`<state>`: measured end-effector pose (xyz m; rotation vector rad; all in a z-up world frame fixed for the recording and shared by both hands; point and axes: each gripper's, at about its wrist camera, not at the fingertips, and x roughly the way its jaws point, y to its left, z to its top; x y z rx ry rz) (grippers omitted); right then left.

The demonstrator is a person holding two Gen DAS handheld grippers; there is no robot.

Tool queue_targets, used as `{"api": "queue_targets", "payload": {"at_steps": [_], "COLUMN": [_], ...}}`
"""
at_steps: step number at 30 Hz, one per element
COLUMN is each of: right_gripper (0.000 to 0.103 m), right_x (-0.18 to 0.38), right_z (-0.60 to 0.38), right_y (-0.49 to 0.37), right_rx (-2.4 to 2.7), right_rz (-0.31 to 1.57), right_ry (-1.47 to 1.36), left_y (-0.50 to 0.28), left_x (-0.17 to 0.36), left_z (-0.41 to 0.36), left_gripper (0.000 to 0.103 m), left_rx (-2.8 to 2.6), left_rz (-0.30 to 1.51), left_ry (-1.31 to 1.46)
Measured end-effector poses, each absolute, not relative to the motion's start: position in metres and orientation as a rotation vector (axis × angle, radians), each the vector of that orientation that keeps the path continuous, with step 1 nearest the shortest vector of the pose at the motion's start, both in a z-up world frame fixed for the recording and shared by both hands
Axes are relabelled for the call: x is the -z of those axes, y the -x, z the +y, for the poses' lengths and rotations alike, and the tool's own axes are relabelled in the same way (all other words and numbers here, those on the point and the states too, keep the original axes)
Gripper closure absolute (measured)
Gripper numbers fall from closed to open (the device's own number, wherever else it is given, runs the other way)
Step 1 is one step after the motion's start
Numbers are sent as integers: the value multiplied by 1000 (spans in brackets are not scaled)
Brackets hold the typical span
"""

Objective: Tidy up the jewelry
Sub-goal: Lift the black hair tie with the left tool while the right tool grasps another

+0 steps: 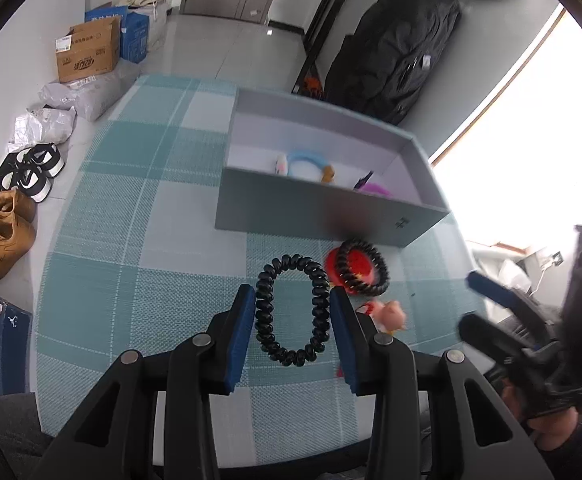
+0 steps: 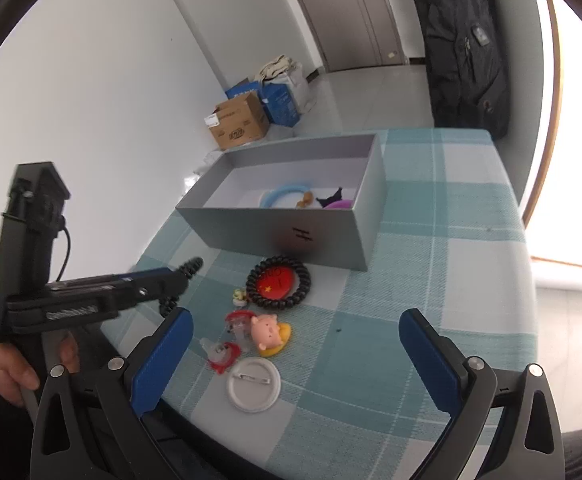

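- Checked teal-and-white tablecloth [image 1: 139, 208] under everything; black coat [image 1: 395, 60] hanging behind the far edge, cardboard box [image 1: 87, 54] and shoes [image 1: 9, 236] on the floor to the left.
- Grey open box [image 2: 291, 232] near the far side of the cloth, holding a light-blue ring [image 2: 283, 192] with small charms, plus a purple piece [image 2: 339, 203] with something black beside it at the right end.
- Second black spiral hair tie [image 2: 279, 282] just in front of the box, lying around a red badge [image 2: 275, 280] with yellow stars.
- White round pin badge [image 2: 253, 384] face down, nearest the table edge in the right wrist view.
- Pink pig charm [image 2: 269, 332] on a yellow base, between the red badge and the white badge; red-and-clear clips [image 2: 227, 344] just beside it.
- Black spiral hair tie [image 1: 291, 312] flat on the cloth, between the blue pads of the left gripper [image 1: 293, 300], left of the red badge.
- Left gripper low over the cloth, jaws parted and straddling the tie, pads close to its sides; contact hard to judge.
- Right gripper [image 2: 295, 328] above the near items, jaws spread wide, holding nothing.
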<state>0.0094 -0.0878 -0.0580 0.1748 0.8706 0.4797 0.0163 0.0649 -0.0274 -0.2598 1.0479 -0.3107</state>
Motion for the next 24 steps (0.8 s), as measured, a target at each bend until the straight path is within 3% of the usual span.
{"api": "queue_targets", "payload": {"at_steps": [12,17,24], "right_gripper": [14,27,34], "right_x": [74,79,88], "right_z": [-57,-46,-29], "right_y": [-32,-42,-49], "right_rx": [-482,-474,-473], "right_rz": [915,924,934], "right_ry": [-132,-105,-7], "left_y": [-20,-23,-27], "left_x": [20,21,24], "left_z": [87,91,98], "left_gripper": [70,70,70], "left_rx": [311,309,308], "left_rz": [986,981,986], "left_ry": [395,412,439]}}
